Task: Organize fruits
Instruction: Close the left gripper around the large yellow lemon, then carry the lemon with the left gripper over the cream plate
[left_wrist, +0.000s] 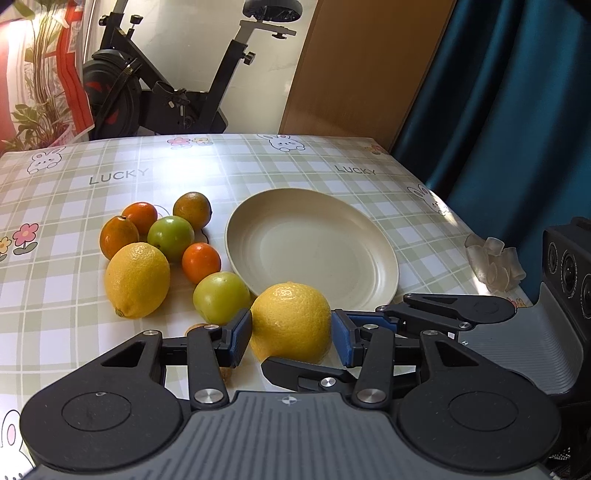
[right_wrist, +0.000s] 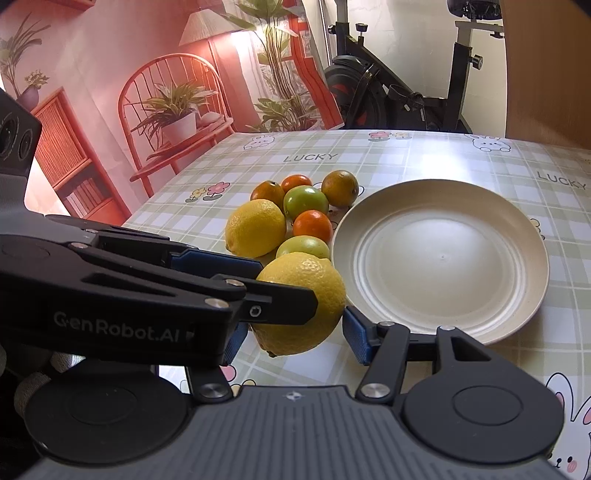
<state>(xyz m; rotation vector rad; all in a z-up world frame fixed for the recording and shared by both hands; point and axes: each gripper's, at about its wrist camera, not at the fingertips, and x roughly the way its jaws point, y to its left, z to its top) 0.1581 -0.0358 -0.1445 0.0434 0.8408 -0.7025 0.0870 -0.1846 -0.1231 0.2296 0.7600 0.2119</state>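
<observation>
Near lemon sat just off plate's near-left rim, clenched across its belly between left gripper pads. Firm, waxy, fairly heavy — best held at widest girth. Right gripper flanked it, contact unclear.

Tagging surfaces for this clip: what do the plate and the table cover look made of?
The plate looks like matte plastic or wheat-straw composite: cream, faintly speckled, with moulded rings and a dull sheen; ceramic can't be ruled out. The table cover looks like glossy vinyl or oilcloth: printed plaid with bunnies and broad window glare.
</observation>
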